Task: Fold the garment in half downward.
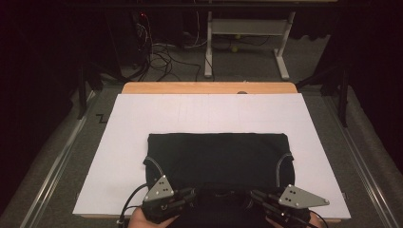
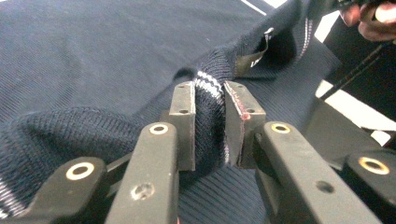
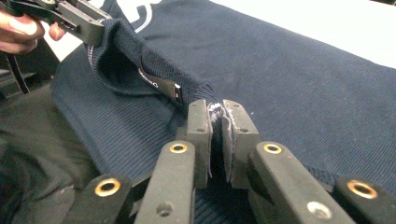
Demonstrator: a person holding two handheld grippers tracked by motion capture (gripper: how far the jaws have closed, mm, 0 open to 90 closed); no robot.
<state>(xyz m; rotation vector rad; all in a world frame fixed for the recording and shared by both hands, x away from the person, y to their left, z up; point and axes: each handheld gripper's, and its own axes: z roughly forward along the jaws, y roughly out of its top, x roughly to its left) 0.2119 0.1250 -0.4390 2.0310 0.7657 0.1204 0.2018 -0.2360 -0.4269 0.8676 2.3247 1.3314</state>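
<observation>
Both hand-held grippers, left (image 2: 209, 95) and right (image 3: 215, 112), pinch the sweater (image 1: 218, 154) collar (image 2: 208, 84); folding on the surface (image 1: 142, 109) is hardly begun.

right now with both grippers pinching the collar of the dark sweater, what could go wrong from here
1. The left gripper holds only a narrow bunch of the ribbed collar, so the fabric may slip out if pulled hard.
2. The right gripper bites just the collar's edge; uneven pulling could stretch the neckline or skew the sweater.
3. The sweater lies near the front edge of the white board; dragging it towards the person might pull it off.
</observation>
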